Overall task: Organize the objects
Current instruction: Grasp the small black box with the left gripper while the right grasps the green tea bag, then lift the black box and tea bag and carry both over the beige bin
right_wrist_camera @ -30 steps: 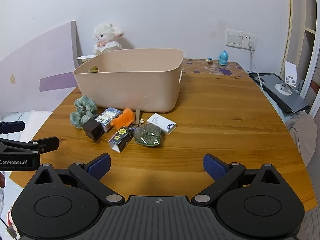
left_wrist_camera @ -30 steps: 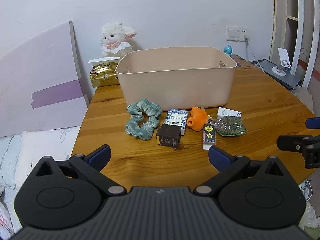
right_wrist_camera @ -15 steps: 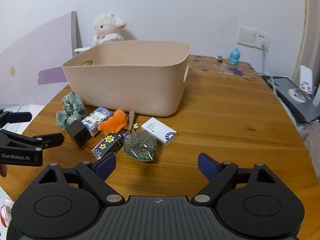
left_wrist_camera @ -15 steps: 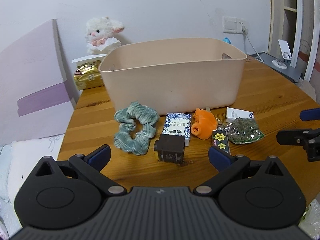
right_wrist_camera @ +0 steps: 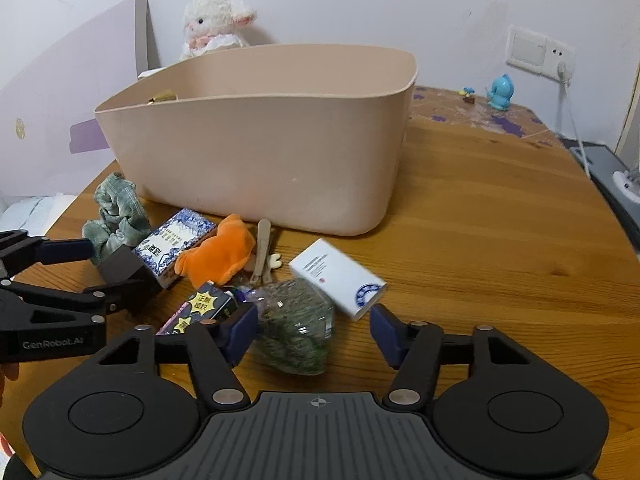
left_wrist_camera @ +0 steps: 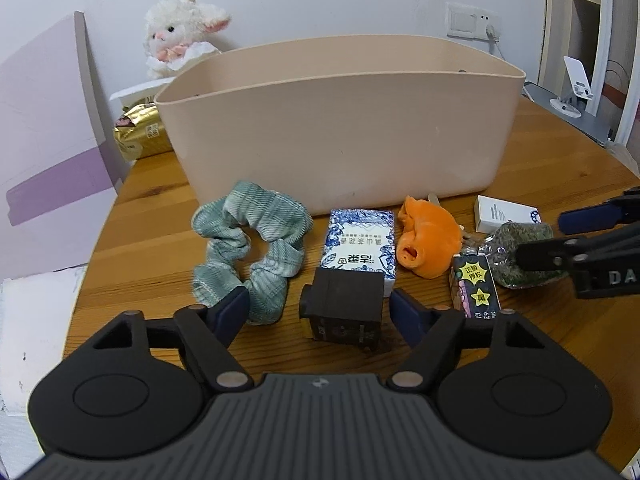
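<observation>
Smooth matt plastic on the beige bin (left_wrist_camera: 340, 128); varnished, grainy wood for the table (right_wrist_camera: 500, 216). Ribbed cloth scrunchie (left_wrist_camera: 250, 248), glossy printed card box (left_wrist_camera: 360, 242), crinkly clear-film packet (right_wrist_camera: 296, 324), fluffy plush lamb (left_wrist_camera: 180, 34).

Beige bin (left_wrist_camera: 340, 120) blocks 12 o'clock, clutter row tight along its front wall. Black cube (left_wrist_camera: 344, 308) sits between the spread left claw (left_wrist_camera: 320, 314) pads. Tabletop (right_wrist_camera: 500, 220) free at 2 o'clock of right claw (right_wrist_camera: 314, 334).

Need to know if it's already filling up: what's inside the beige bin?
Only bare inner walls of the beige bin show, plus a gold tip at the far rim, possibly behind it. Its floor is hidden.
</observation>
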A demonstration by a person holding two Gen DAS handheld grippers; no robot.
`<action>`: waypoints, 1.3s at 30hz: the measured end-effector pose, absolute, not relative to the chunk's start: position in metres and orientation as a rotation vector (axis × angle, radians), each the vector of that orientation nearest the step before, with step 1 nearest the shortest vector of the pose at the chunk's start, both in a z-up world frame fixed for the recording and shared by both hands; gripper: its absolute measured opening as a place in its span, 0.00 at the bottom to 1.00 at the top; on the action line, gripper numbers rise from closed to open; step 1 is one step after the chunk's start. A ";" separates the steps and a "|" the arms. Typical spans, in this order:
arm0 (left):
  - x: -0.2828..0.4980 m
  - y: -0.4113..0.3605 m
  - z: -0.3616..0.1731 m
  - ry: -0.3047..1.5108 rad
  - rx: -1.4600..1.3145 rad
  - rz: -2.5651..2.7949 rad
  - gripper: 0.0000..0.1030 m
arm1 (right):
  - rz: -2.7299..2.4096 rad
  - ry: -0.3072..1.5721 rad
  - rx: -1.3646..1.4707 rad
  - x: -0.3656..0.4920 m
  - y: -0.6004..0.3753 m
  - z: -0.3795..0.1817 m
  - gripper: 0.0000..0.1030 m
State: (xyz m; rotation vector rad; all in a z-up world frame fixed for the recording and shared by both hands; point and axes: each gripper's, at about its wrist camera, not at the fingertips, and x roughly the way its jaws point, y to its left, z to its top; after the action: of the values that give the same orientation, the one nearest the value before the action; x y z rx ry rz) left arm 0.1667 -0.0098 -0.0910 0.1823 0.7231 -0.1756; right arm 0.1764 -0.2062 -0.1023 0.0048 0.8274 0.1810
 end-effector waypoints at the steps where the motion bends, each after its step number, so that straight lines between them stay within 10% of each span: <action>1: 0.168 -0.010 -0.092 0.725 0.184 -0.181 0.69 | 0.185 0.835 0.008 0.178 -0.205 -0.104 0.54; 6: 0.171 -0.013 -0.096 0.733 0.172 -0.219 0.45 | 0.196 0.842 0.018 0.179 -0.200 -0.106 0.38; 39: 0.153 -0.011 0.048 0.406 0.188 -0.147 0.45 | 0.185 0.494 0.016 0.158 -0.210 0.040 0.32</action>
State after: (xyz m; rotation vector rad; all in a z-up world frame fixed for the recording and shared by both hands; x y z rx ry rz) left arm 0.1532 -0.0108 0.0477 0.1878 0.4060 -0.1473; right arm 0.1578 -0.2103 0.0402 0.0160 0.4941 0.1850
